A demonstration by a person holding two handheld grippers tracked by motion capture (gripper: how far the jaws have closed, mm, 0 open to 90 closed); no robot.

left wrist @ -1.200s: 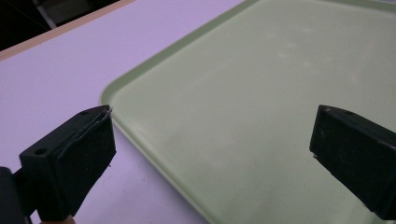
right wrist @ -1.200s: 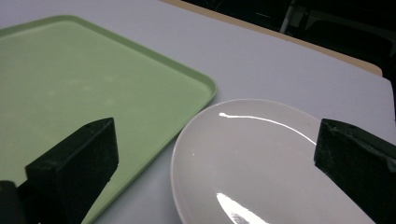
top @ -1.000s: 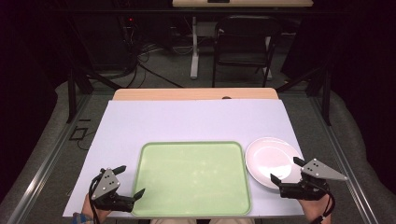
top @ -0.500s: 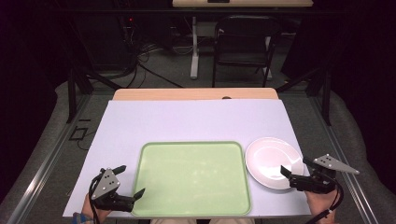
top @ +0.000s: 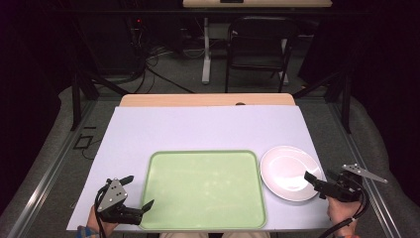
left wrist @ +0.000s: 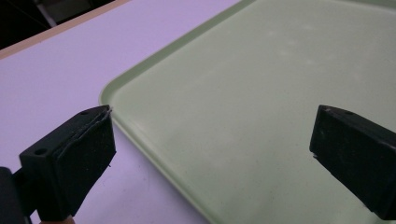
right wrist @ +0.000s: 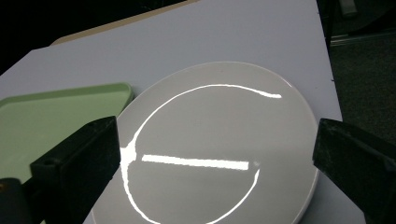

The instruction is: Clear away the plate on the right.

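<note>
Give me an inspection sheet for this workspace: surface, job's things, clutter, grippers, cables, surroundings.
Surface: table under a pale lilac sheet; wood edge bare at the far side.
Job's things: green tray, empty, near edge; white plate, empty, just right of the tray.
Clutter: nothing seen.
Grippers: left gripper open, at the tray's near left corner; right gripper open, at the plate's near right rim. Neither holds anything.
Cables: one trails from the right gripper; loose cables on the floor beyond the table.
Surroundings: chair and desk leg behind; dark room.
</note>
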